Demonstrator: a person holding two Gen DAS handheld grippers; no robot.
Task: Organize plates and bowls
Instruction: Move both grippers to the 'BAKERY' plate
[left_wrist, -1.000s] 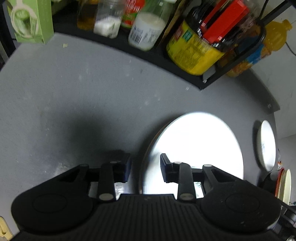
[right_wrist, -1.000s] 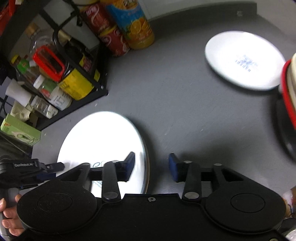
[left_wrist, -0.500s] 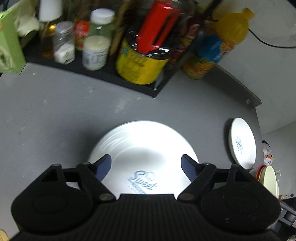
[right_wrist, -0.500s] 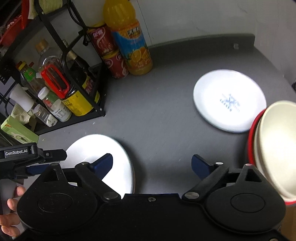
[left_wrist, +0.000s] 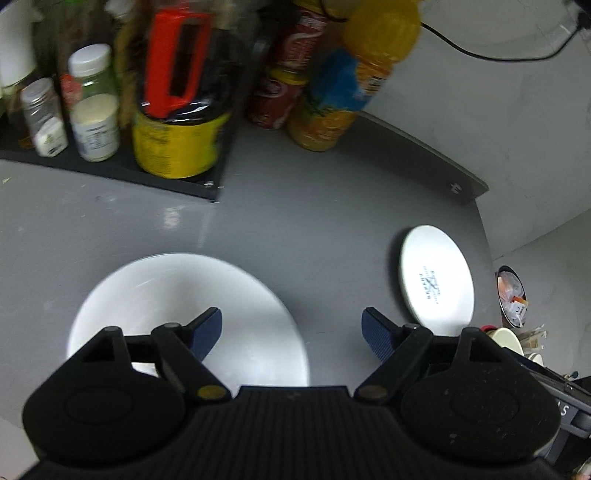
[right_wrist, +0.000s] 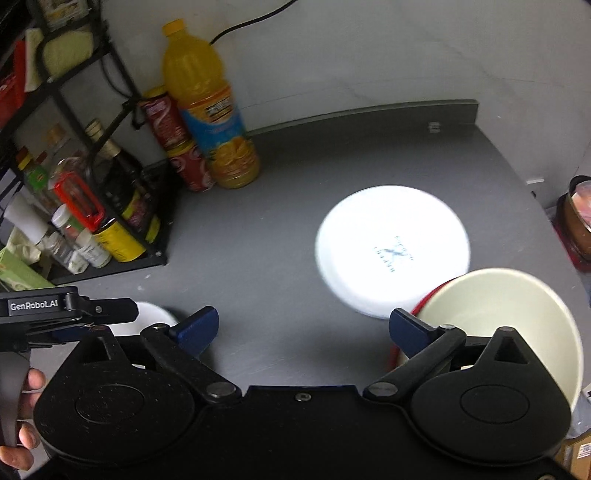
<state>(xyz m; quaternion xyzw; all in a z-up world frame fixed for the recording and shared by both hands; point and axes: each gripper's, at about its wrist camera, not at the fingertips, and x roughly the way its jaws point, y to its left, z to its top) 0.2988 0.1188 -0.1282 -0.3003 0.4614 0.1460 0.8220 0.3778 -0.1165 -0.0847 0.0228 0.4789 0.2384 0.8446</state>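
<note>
Hovering above the grey round tabletop, the left gripper has its blue-padded jaws spread wide with nothing between them. Directly under its left finger lies a large white round plate, flat on the table, glossy, its centre washed out by glare. The right gripper has its jaws opening and already far apart, only bare table showing between the blue pads. Taking that large plate as the landmark: in the right wrist view only a sliver of it shows at the lower left, behind the left gripper's black body, where a hand grips the handle. Well to the plate's right, apart from it, a smaller white round plate lies flat with a small dark printed mark at its centre; the same plate appears at the right of the left wrist view. Nearer than that one, just touching its edge in the picture, a cream bowl with a red rim sits tilted. Beyond the large plate, a black wire rack holds jars and bottles, including a yellow-labelled dark jar with a red lid clip. Further right of the rack stand red cans and a tall orange juice bottle against the wall.
</note>
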